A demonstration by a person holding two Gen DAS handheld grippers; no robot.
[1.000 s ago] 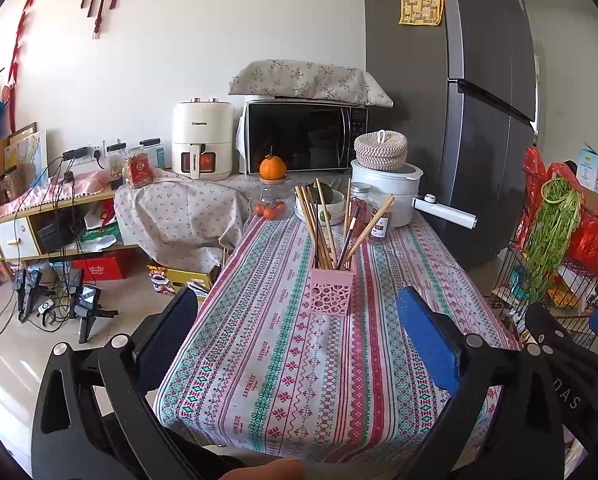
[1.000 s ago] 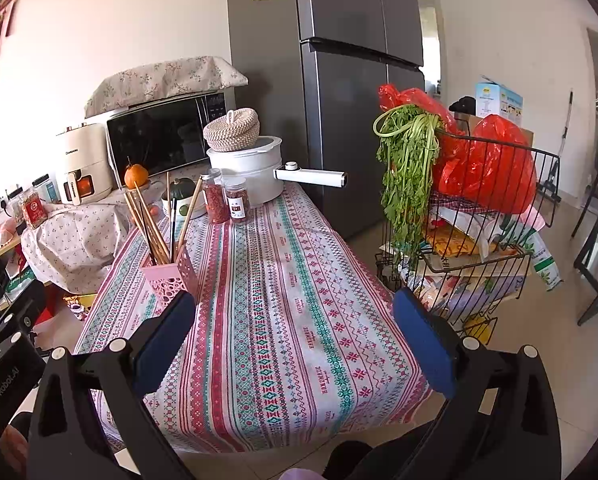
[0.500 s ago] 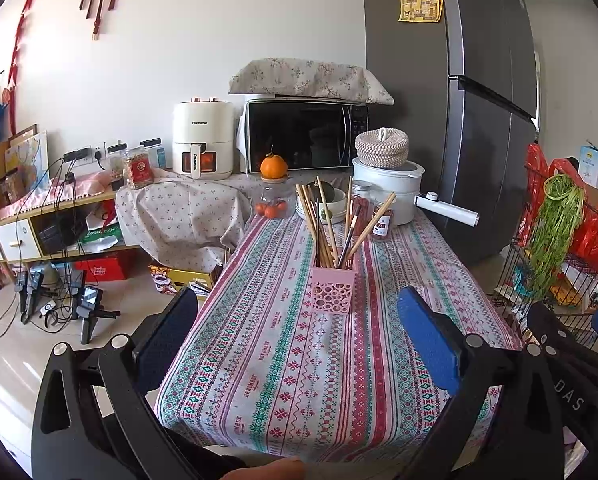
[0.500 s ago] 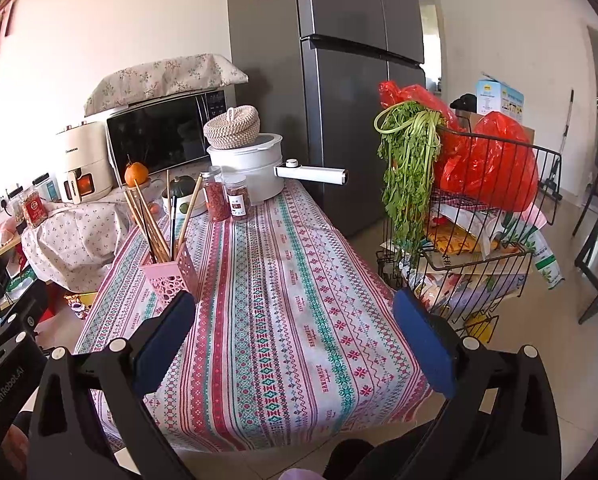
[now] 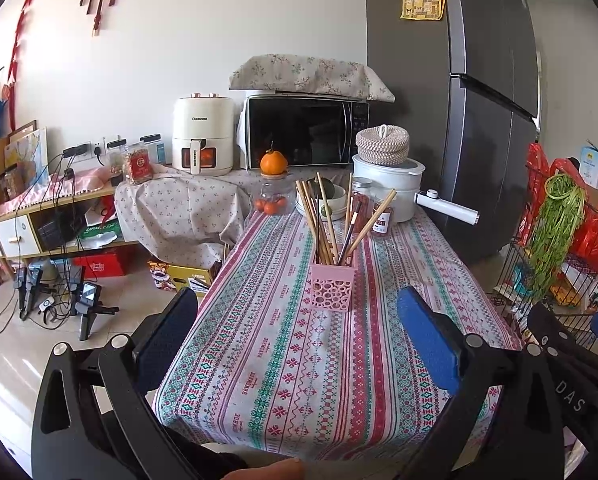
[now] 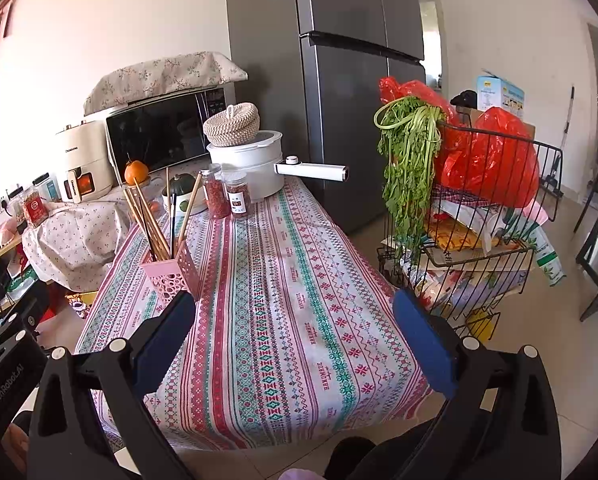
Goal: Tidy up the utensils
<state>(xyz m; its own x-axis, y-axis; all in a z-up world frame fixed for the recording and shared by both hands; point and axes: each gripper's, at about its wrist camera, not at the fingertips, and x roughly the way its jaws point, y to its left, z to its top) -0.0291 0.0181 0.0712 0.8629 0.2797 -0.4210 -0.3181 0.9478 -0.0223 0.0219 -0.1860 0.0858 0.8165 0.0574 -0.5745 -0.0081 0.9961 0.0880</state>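
Note:
A pink perforated utensil holder (image 5: 331,287) stands on the patterned tablecloth (image 5: 299,360), holding several wooden chopsticks (image 5: 323,220). It also shows in the right wrist view (image 6: 173,276) with the chopsticks (image 6: 151,224), at the left. My left gripper (image 5: 299,332) is open and empty, held near the table's front edge, short of the holder. My right gripper (image 6: 293,332) is open and empty, above the table's front right part, to the right of the holder.
At the table's far end stand a white pot (image 5: 395,196) with a long handle, two spice jars (image 6: 227,196), a bowl (image 5: 331,200) and a jar with an orange (image 5: 274,184). A wire cart (image 6: 479,216) with greens and red bags stands right of the table. A fridge (image 6: 339,80) is behind.
Both views have shifted very slightly; the holder and chopsticks have not moved. Both grippers stay open.

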